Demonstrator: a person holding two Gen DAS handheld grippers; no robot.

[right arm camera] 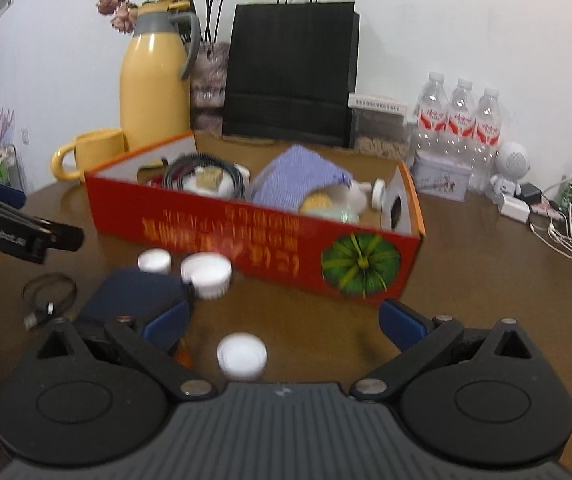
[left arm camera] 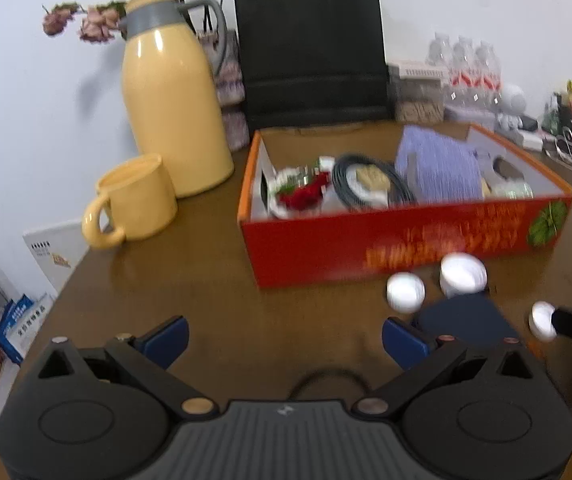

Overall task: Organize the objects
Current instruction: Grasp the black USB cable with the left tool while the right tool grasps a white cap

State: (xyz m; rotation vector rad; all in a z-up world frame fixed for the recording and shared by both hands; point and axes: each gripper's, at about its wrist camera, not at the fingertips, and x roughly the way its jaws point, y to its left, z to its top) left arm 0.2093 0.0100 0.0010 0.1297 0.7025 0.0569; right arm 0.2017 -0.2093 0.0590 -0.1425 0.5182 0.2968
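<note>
A red cardboard box (left arm camera: 406,236) (right arm camera: 245,236) sits on the brown table, holding a lilac cloth (left arm camera: 438,168) (right arm camera: 298,180), a coiled grey cable (left arm camera: 370,184) and other items. In front of it lie three white caps (right arm camera: 205,274) (right arm camera: 154,261) (right arm camera: 241,355), a dark blue pouch (right arm camera: 133,296) (left arm camera: 466,320) and a small black cable coil (right arm camera: 47,292). My left gripper (left arm camera: 286,338) is open and empty over bare table left of the pouch. My right gripper (right arm camera: 286,326) is open, with one white cap lying between its fingers.
A yellow mug (left arm camera: 133,200) and yellow thermos jug (left arm camera: 169,96) stand left of the box. A black paper bag (left arm camera: 310,48) stands behind it. Water bottles (right arm camera: 462,120), a tin, a small white robot figure (right arm camera: 510,172) and chargers with cables sit at the right.
</note>
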